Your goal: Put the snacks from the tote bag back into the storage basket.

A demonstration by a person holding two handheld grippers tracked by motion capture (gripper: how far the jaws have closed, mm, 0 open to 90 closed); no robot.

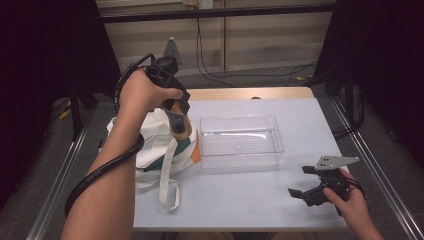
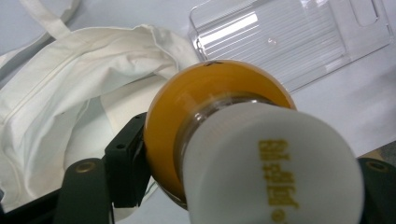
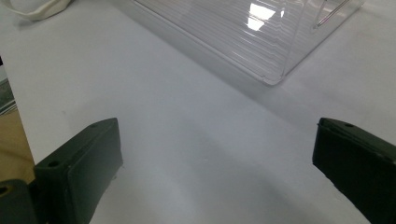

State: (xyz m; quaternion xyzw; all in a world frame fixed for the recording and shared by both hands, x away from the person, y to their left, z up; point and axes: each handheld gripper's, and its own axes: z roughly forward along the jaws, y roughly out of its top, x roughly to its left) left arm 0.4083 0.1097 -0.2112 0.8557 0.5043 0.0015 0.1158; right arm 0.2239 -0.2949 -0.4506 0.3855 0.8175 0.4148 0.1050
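Left hand-held gripper point(image 1: 178, 116): raised above the white cloth bag point(image 1: 150, 145), jaws clamped on an orange bottle point(image 2: 205, 112) with a white cap point(image 2: 271, 163); bottle hangs over the bag's right edge, just left of the clear plastic bin point(image 1: 241, 141). Right hand-held gripper point(image 1: 306, 187): low at the table's point(image 1: 240, 200) near right corner, jaws spread wide, nothing between them. Bin: stands mid-table beside the bag. Bag: lies crumpled at the left, its strap point(image 1: 167, 185) trailing toward the near edge.
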